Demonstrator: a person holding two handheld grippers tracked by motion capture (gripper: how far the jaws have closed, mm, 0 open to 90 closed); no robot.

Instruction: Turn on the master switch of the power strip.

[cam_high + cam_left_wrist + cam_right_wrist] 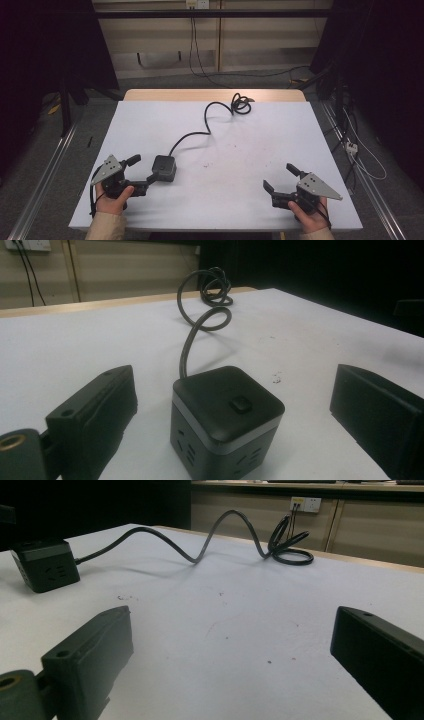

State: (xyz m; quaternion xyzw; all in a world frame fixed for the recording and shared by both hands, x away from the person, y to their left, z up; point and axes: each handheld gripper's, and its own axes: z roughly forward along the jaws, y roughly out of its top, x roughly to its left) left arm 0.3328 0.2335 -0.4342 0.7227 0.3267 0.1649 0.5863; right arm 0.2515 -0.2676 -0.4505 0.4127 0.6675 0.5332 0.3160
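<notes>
— Closing now would be risky, wouldn't it?

— Yes. My left gripper [141, 172] stands wide open with nothing held; the dark grey, rounded plastic socket cube [225, 415] sits between its jaws, clear of both pads. In my left gripper view it is turned corner-on toward me, so I judge the pads would meet edges, not flat faces, and the cube could twist or squirt out across the white table sheet [250, 150].

— Where exactly is the cube?

— On the near left part of the table, just ahead of my left hand [112, 202], resting flat on its base.

— And its heading?

— It is nearly a cube, so no real long axis. Its black top with the small button [240, 404] faces up, and the stiff black power cord [207, 117] leaves the far side and loops to a coil near the table's far edge. That cord is my second worry: it is springy and could drag or tip the cube if I lift.

— Your other one?

— My right gripper [281, 181] is open too, empty, well apart at the near right.
</notes>
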